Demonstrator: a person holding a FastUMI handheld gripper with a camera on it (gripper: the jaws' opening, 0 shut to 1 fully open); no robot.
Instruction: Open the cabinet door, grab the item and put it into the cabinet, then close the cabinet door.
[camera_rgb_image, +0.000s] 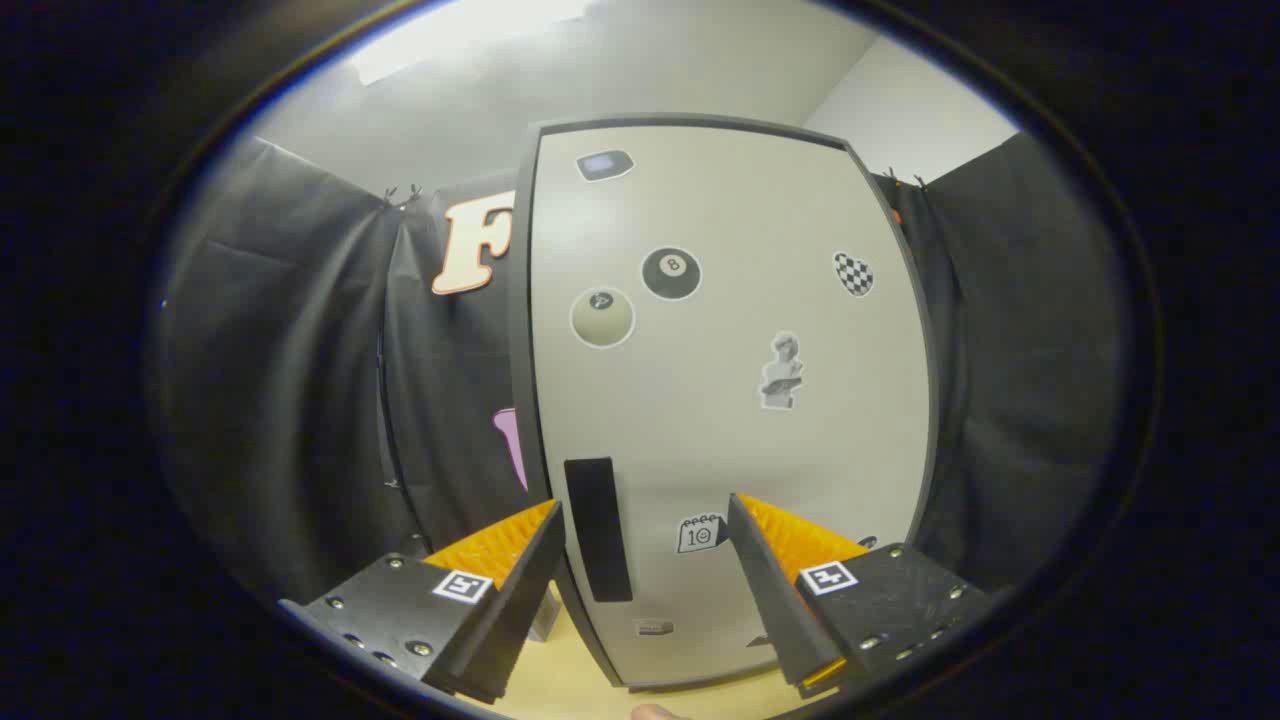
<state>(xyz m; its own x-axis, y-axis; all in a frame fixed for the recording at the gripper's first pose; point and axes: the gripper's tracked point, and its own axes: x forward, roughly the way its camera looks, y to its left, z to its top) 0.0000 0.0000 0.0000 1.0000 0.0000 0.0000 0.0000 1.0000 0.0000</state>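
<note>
Black cloth wall behind tall pale-grey stickered cabinet (730, 400), door shut; gripper (645, 545) fingers spread apart, empty, flanking its black rectangular handle (598, 530).

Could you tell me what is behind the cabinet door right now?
The cabinet door is shut, so the inside is hidden. Past its edges, black cloth hangs behind the cabinet. The hand-held gripper is open, its fingers either side of the dark handle, just ahead.

closed cabinet door (730, 400) ahead, blocking gripper (645, 520)
</note>
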